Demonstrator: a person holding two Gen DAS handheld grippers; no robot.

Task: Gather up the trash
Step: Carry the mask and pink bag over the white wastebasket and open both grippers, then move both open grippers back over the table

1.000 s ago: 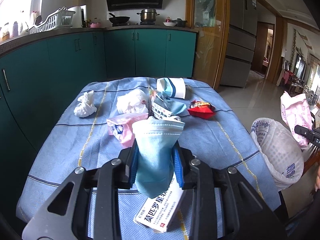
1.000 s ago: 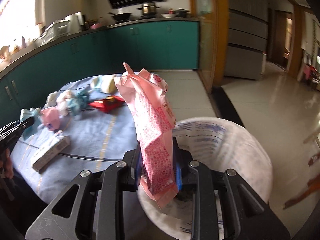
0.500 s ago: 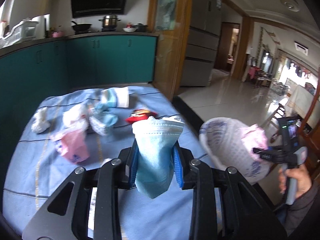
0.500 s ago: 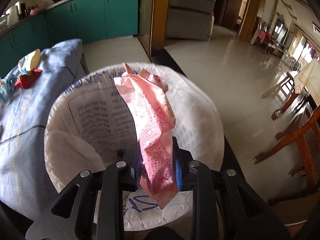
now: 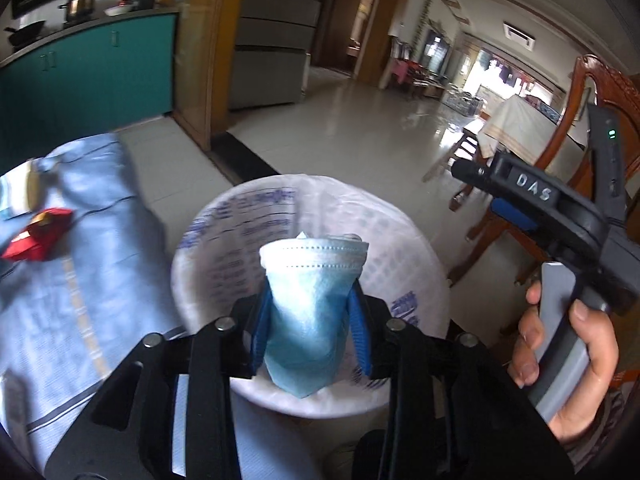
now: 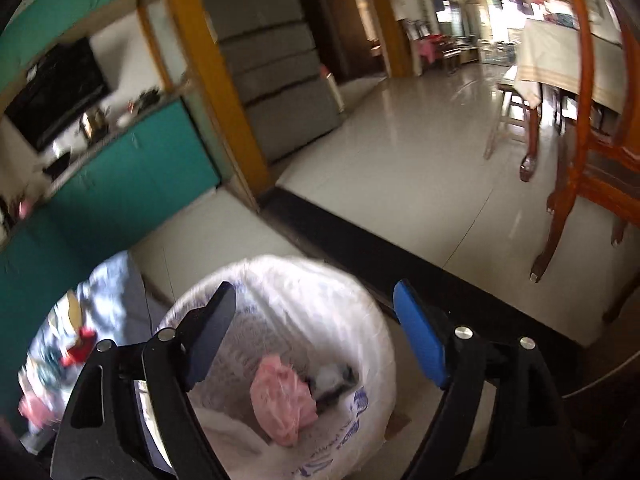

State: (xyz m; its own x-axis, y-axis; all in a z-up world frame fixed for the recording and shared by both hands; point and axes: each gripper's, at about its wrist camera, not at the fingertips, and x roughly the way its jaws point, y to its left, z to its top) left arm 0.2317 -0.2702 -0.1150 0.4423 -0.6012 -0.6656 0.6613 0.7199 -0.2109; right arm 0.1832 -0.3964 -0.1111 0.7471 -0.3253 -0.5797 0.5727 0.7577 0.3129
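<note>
Both claws have swung from the desk to the white plastic-lined waste bin point(image 5: 404, 248). Right claw point(image 6: 316, 336): jaws have just been opening, now wide apart and empty; the crumpled pink plastic wrapper point(image 6: 284, 400) lies in the bin beneath it. Left claw point(image 5: 312, 332): jaws have just been opening, pads parted slightly, the pale blue pleated face mask point(image 5: 310, 312) between them above the bin mouth. Risk: the light mask may cling to a pad or drift onto the near rim.
</note>
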